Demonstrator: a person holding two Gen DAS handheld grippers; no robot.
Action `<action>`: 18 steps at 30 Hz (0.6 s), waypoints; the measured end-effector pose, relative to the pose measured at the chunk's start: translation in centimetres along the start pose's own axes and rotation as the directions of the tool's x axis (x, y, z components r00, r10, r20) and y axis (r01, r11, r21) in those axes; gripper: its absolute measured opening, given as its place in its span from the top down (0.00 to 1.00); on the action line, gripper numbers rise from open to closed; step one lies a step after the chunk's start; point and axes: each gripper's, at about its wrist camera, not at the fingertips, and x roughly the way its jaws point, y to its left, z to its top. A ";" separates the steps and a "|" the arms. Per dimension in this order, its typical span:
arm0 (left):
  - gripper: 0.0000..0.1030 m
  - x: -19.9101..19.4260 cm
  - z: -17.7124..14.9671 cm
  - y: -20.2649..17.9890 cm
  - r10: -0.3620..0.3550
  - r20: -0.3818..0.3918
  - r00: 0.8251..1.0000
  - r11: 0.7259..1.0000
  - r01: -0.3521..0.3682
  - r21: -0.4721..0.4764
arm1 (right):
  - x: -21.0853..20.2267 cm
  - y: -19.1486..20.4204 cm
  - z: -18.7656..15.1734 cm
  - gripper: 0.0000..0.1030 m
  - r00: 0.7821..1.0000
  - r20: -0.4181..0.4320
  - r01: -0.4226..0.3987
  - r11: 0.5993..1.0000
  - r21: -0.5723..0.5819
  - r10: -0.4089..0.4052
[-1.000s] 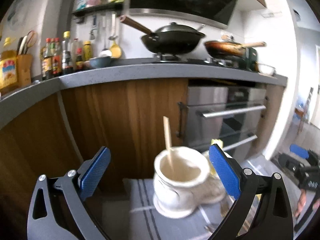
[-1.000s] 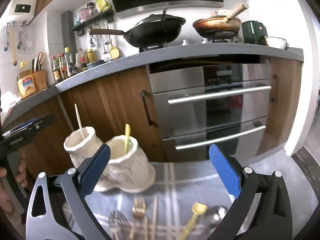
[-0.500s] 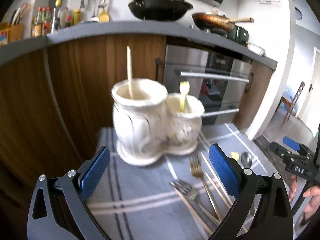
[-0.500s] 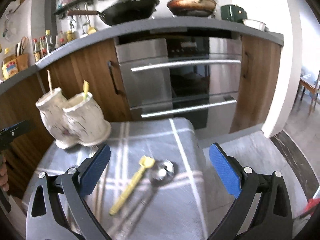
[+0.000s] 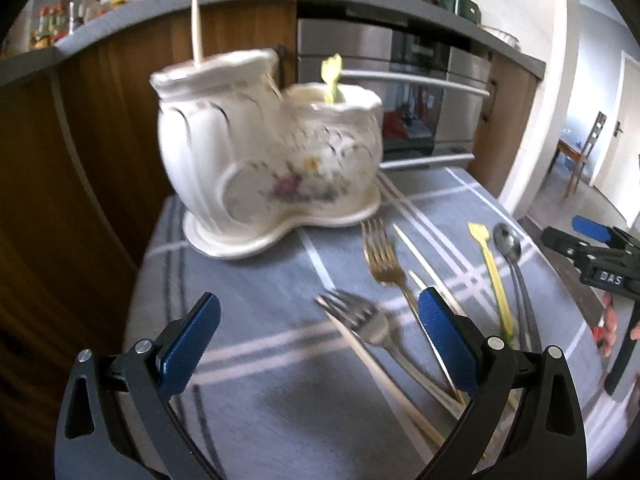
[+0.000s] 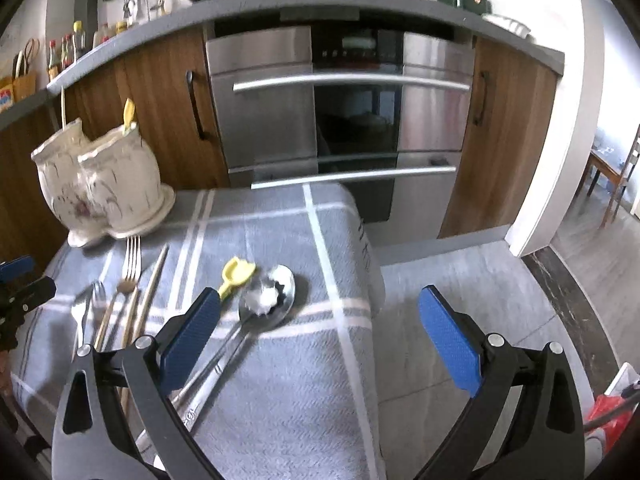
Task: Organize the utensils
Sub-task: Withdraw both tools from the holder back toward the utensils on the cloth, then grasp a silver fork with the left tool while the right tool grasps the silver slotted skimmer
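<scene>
A white two-cup ceramic holder [image 5: 264,160] [image 6: 100,184] stands at the back of a grey checked cloth [image 5: 248,320] [image 6: 280,380]; one chopstick [image 5: 196,32] stands in its taller cup, a yellow utensil [image 5: 332,76] in the lower one. On the cloth lie a gold fork [image 5: 384,260] [image 6: 130,264], a silver fork [image 5: 360,320] [image 6: 86,308], chopsticks [image 5: 424,260] [image 6: 150,292], a yellow-handled utensil [image 5: 492,272] [image 6: 236,274] and a silver spoon [image 5: 508,240] [image 6: 268,300]. My left gripper [image 5: 320,344] hovers open above the forks. My right gripper [image 6: 320,344] hangs open over the cloth's right edge, beside the spoon.
Wooden cabinets [image 6: 160,100] and a steel oven [image 6: 340,112] stand right behind the cloth-covered surface, under a grey counter [image 6: 280,4] with pans. The cloth drops off at its right edge to a tiled floor [image 6: 500,300]. A hand [image 5: 608,320] holds the other gripper at the right.
Both cameras have tipped down and drawn closer to the cloth, so the holder looms larger on the left and the loose utensils fill more of both views. Both grippers stay open.
</scene>
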 end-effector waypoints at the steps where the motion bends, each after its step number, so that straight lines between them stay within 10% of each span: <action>1: 0.05 0.2 -0.2 -0.1 -0.010 -0.010 1.000 1.000 0.010 0.002 | 0.1 0.1 0.0 0.06 1.000 -0.005 -0.002 1.000 -0.003 0.002; 14: 0.08 1.9 -1.3 -2.0 -0.082 -0.086 0.993 0.995 0.085 0.042 | 0.8 1.3 -0.2 0.06 0.999 -0.041 -0.030 0.999 -0.035 0.028; 18: 0.28 1.8 -1.1 -1.9 -0.103 -0.080 0.991 0.994 0.106 0.025 | 1.1 1.5 -0.3 0.09 0.998 -0.056 -0.034 0.999 -0.041 0.032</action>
